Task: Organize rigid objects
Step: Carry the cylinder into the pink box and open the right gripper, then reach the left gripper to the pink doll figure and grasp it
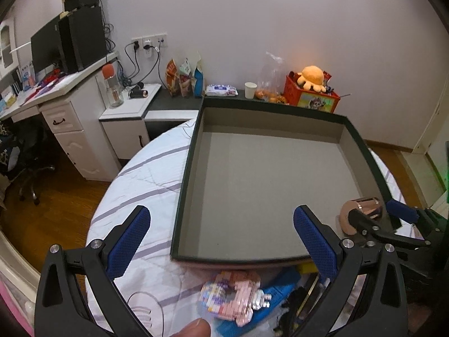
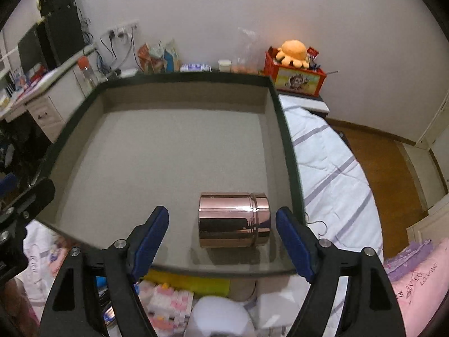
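Rose-gold and mirror-bright, the metal cylinder tin (image 2: pixel 234 220) lies on its side on the grey floor of the large shallow dark-rimmed box (image 2: pixel 283 129), near that box's front right corner and close to its right wall. The box rests on a white quilt with lilac stripes (image 1: pixel 140 179).

In the left wrist view, from the left: a white desk with black monitors (image 1: pixel 67 42), a clear bottle with an orange cap (image 1: pixel 112 87), snack bags (image 1: pixel 183 77), a white paper cup (image 1: pixel 250 90), then a red crate holding an orange plush octopus (image 1: pixel 311 91) against the wall. The left gripper (image 1: pixel 221 241) stands wide with nothing between its blue pads, hovering over the box's front rim; just below it lies a pink and white brick-built figure (image 1: pixel 235 297) on blue clutter.

The right gripper (image 2: pixel 221 244) stands wide open, its blue pads on either side of the tin and clear of it. The box's front rim crosses beneath both fingers, and a yellow block (image 2: pixel 190 280) sits just outside that rim.
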`<action>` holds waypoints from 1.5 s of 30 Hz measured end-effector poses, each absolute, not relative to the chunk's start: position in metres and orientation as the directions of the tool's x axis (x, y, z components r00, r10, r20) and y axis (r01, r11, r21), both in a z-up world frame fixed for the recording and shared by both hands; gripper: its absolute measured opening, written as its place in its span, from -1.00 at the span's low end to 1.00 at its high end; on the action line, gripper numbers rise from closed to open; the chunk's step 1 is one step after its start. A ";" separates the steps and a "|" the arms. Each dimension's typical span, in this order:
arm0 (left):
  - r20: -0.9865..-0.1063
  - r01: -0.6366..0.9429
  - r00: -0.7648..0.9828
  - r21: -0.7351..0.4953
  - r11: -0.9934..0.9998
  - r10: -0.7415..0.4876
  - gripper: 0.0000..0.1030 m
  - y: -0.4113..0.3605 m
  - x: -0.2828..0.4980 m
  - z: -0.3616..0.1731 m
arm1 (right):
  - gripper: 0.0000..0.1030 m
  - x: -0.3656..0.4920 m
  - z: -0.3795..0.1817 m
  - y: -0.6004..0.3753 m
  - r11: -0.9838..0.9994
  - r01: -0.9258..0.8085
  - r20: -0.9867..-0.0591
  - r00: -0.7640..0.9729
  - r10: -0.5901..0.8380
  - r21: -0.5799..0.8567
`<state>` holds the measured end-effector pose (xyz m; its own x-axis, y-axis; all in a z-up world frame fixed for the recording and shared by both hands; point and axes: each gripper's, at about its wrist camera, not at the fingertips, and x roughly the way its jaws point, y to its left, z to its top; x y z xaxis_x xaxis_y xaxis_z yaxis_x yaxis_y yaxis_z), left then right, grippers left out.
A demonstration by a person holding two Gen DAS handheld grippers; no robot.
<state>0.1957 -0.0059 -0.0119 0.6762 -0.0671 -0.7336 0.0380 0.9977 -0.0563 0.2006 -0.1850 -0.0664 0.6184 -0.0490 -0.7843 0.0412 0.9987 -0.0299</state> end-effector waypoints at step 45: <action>-0.789 0.060 0.610 -0.052 0.997 -0.078 1.00 -0.026 0.044 -0.066 | 0.59 0.027 -0.065 -0.200 0.990 0.071 -0.664 0.748 0.029 0.123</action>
